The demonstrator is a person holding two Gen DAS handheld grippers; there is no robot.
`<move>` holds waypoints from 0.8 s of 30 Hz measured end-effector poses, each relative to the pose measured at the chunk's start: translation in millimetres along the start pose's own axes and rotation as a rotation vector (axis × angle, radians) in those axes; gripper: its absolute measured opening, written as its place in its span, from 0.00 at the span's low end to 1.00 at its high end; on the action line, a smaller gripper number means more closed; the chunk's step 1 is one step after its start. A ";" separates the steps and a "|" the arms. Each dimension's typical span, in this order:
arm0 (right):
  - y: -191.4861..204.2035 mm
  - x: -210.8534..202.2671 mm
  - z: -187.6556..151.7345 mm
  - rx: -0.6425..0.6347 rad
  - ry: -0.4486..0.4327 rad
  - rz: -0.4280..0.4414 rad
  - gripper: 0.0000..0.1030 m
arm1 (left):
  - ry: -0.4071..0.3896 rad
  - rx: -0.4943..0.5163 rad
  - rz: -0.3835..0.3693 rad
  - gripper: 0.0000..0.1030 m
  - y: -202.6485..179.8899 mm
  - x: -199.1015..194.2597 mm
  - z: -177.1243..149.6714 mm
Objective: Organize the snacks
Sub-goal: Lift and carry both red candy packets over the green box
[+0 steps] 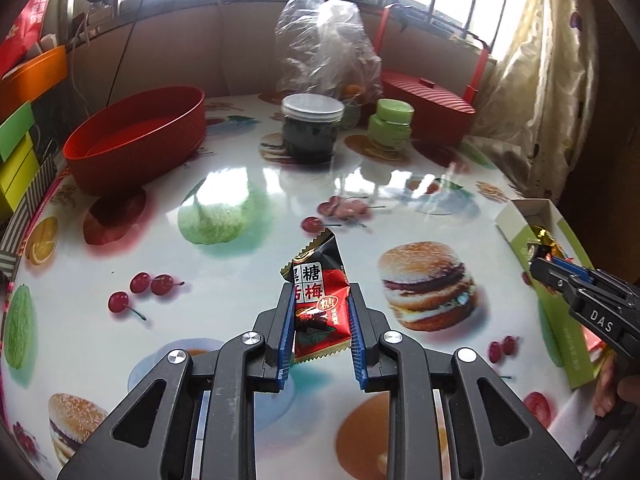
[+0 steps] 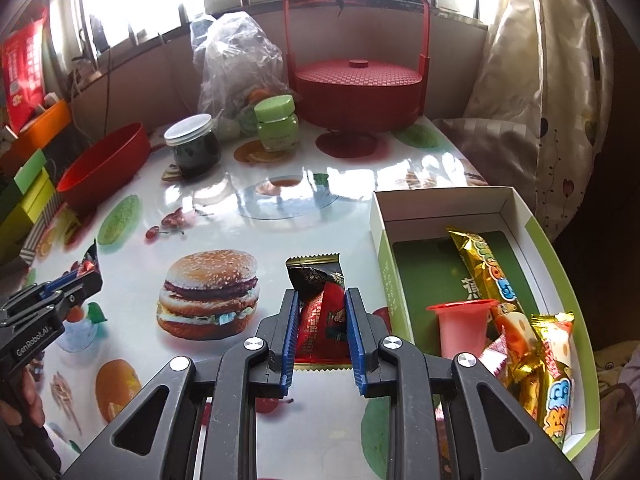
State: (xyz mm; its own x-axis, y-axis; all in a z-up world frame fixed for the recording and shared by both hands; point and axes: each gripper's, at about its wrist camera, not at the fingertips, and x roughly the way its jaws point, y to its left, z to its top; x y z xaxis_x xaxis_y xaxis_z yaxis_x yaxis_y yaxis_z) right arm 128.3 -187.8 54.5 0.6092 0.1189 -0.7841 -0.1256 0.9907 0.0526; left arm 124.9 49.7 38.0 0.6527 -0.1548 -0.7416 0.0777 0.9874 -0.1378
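My left gripper [image 1: 319, 300] is shut on a red and black plum candy packet [image 1: 318, 300] and holds it above the fruit-print table [image 1: 240, 184]. My right gripper [image 2: 321, 298] is shut on a second red and black candy packet [image 2: 320, 312], just left of the green and white snack box [image 2: 384, 276]. The box holds gold snack bars [image 2: 486, 268], a pink jelly cup [image 2: 462, 328] and other wrapped snacks. The left wrist view shows the right gripper [image 1: 538, 268] at the right, over the box [image 1: 520, 216]. The right wrist view shows the left gripper [image 2: 90, 276] at the left.
A red oval bowl [image 1: 136, 140] stands at the back left. A dark jar with a white lid [image 1: 312, 128], a green jar [image 1: 390, 124], a clear plastic bag [image 1: 324, 44] and a red lidded basket [image 2: 356, 88] stand at the back. A curtain [image 2: 532, 80] hangs on the right.
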 end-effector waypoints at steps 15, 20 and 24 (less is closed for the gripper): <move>-11.6 -41.8 -14.0 0.023 -0.051 -0.018 0.21 | -0.024 0.092 -0.088 0.25 -51.1 -22.7 -2.6; -19.3 -52.9 -17.0 0.035 -0.066 -0.030 0.21 | -0.022 0.126 -0.113 0.25 -69.6 -26.3 -4.7; -27.6 -60.7 -21.1 0.049 -0.073 -0.040 0.21 | -0.022 0.145 -0.131 0.25 -82.0 -27.8 -3.9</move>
State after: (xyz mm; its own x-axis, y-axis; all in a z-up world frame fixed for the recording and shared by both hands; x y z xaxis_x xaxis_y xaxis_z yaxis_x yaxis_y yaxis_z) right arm 78.2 -223.7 87.6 0.6689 0.0822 -0.7388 -0.0629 0.9966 0.0539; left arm 97.5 -27.1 67.4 0.6457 -0.2834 -0.7090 0.2699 0.9533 -0.1353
